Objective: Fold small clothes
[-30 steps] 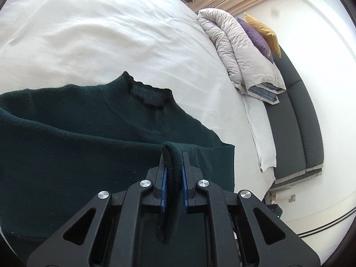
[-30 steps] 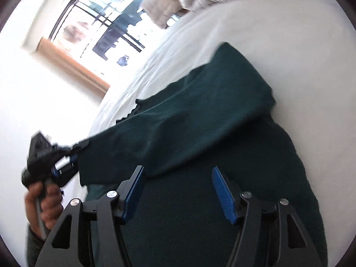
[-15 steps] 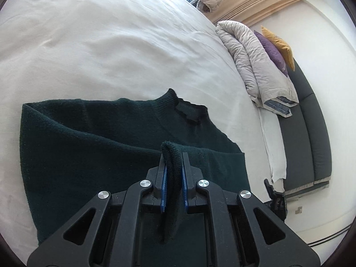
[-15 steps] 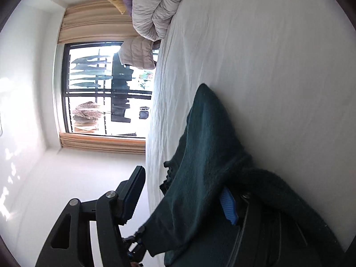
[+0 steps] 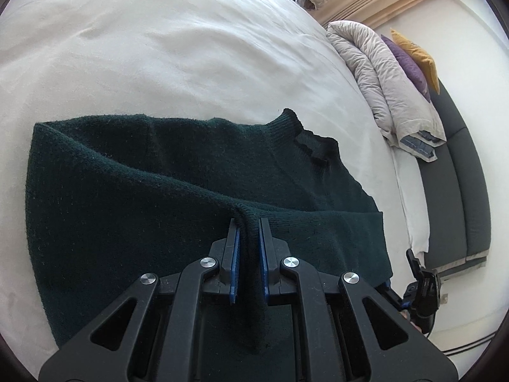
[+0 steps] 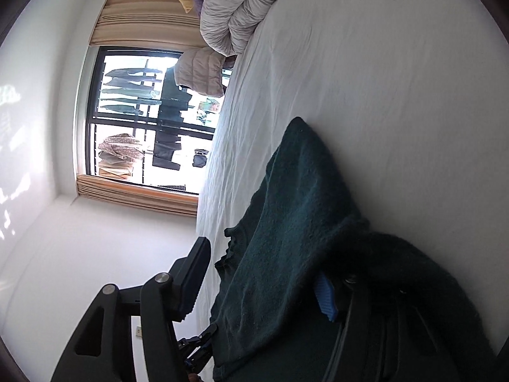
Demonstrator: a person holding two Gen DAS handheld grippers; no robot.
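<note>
Sweater [image 5: 133,210]: dark green knit, lying spread on the white bed [image 5: 178,51] ahead of my left claw, collar pointing away to the right.
Left claw [image 5: 248,222]: I am clamping its jaws together on a pinched fold of the sweater, the cloth hanging down between the blue pads.
Right claw [image 6: 264,281]: I am holding it rolled sideways, jaws apart and just now closing a little; sweater cloth is draping over one blue pad, the other finger [image 6: 194,280] standing clear.
Duvet [image 5: 381,73]: bunched far ahead, right.

White bed [image 5: 178,51] carries a dark green sweater [image 5: 133,197] and a folded duvet [image 5: 391,86]
</note>
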